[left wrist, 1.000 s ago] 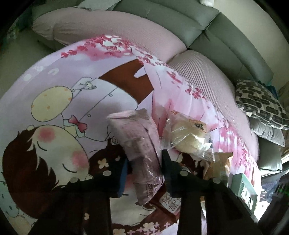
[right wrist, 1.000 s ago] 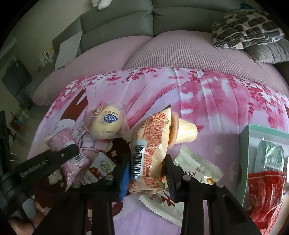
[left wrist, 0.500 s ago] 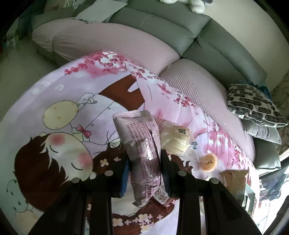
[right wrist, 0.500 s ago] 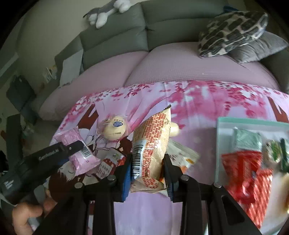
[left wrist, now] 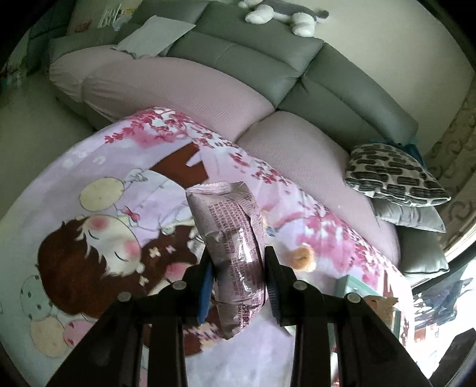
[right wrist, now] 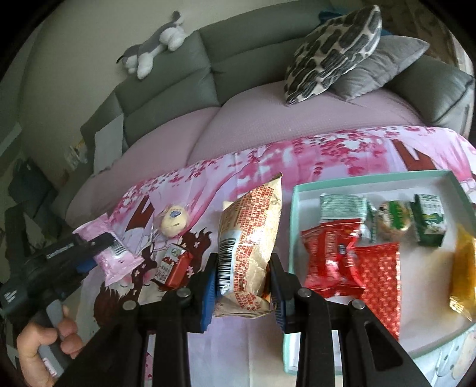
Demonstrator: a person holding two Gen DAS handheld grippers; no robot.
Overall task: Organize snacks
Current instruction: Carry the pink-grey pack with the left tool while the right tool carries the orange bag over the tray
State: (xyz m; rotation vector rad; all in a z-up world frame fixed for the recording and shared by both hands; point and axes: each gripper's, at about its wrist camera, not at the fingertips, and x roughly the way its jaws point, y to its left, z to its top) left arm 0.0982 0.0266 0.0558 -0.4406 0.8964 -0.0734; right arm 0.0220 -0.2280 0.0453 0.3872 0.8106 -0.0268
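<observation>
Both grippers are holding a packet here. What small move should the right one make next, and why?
Probably carry the orange packet sideways over the teal tray and release it. The right gripper is shut on it beside the tray's edge, and other snacks already lie inside.

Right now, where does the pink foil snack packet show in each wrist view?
Left wrist: pink foil snack packet at centre, clamped in the left gripper.
Right wrist: at far left, in the same gripper.
Shared landmark: grey-and-white plush toy on the sofa back.

Snacks in tray, R of cloth.
</observation>
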